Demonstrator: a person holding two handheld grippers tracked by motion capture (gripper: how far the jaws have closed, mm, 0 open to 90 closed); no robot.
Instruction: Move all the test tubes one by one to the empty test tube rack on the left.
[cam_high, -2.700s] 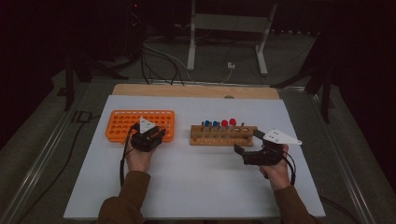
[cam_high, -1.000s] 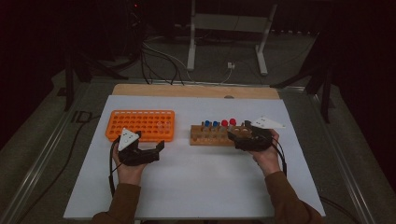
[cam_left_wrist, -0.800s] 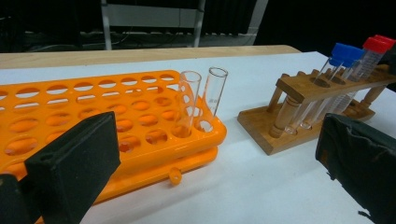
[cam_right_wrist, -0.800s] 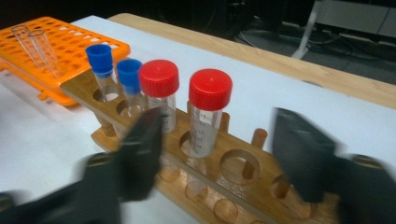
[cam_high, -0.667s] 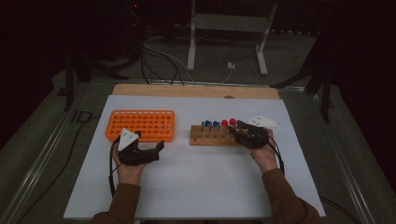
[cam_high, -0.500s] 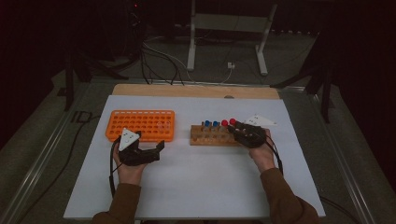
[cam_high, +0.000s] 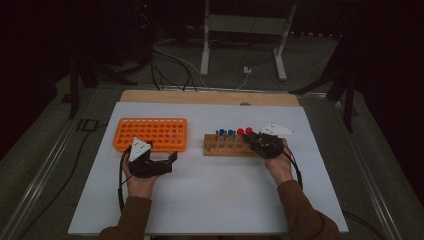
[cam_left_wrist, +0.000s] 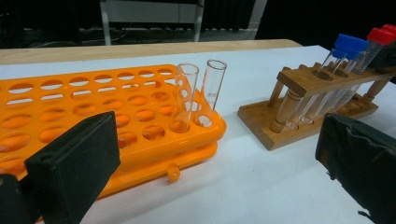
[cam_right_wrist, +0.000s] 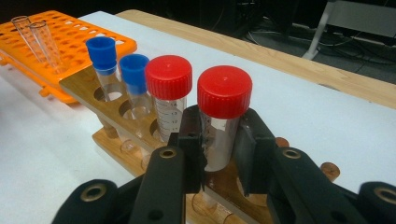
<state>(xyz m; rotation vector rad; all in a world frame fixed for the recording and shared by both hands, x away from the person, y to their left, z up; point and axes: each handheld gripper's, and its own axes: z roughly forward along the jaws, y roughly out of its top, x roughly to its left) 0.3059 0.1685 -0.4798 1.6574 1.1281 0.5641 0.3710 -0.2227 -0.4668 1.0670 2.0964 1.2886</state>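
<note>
Right tongs (cam_right_wrist: 219, 154) just closed, clamped on red-capped tube (cam_right_wrist: 223, 119) in wooden rack (cam_right_wrist: 88, 81); left tongs (cam_left_wrist: 219, 163) apart, empty

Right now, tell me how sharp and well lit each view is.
High view: dim, dark room around the lit white table. Left gripper view: bright, orange rack crisp, near jaws soft. Right gripper view: the right tool grips a red-capped tube in sharp focus; background soft.

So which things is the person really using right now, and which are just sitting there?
In use:
- right gripper, jaws just closed on the red-capped tube
- wooden rack holding it

Just sitting:
- other red-capped tube
- two blue-capped tubes
- orange rack
- two open glass tubes
- left gripper, open
</note>
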